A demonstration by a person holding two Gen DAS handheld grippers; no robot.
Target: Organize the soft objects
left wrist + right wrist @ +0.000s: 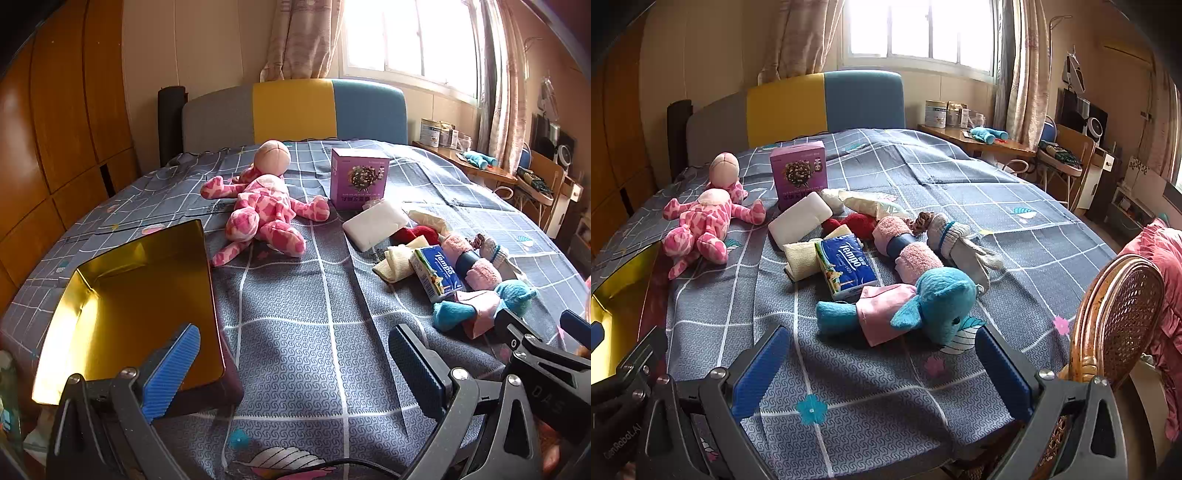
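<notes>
The right tongs (882, 369) are hovering wide and empty over the grey checked bedspread (886, 417); just beyond them the blue plush elephant in a pink cloth (923, 306) is lying; the left tongs (295, 369) are gaping beside the gold-lined open tin box (140, 295); best approaching low and pinching the elephant's body squarely, not the loose cloth.

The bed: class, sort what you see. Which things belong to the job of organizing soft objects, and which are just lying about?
Belong to the job:
pink plush doll
blue elephant toy
rolled pink towel
red soft item
gold tin box, open and empty

Just lying about:
purple carton
rattan chair
desk with tins
</notes>
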